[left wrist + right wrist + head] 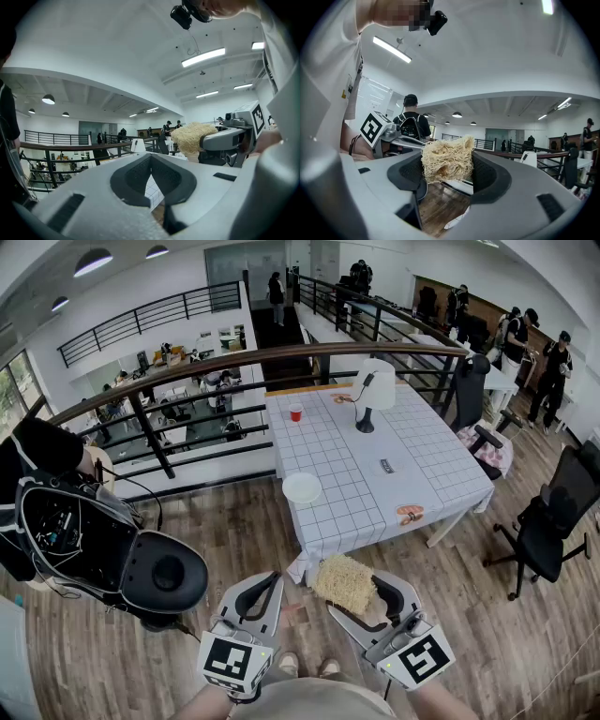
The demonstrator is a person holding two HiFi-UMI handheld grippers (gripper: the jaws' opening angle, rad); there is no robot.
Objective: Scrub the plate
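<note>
Two jaws of the right gripper (352, 589) clench a fibrous scrubber (339, 576), left gripper (266, 579) closed and empty

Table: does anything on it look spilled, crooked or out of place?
Nothing looks spilled or broken. The plate sits right at the table's left edge, possibly overhanging slightly. The cup and lamp stand upright.

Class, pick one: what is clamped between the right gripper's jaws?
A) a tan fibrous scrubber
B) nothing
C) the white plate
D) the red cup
A: the right gripper presses on the tan fibrous scrubber from both sides, while the white plate lies apart on the table.
</note>
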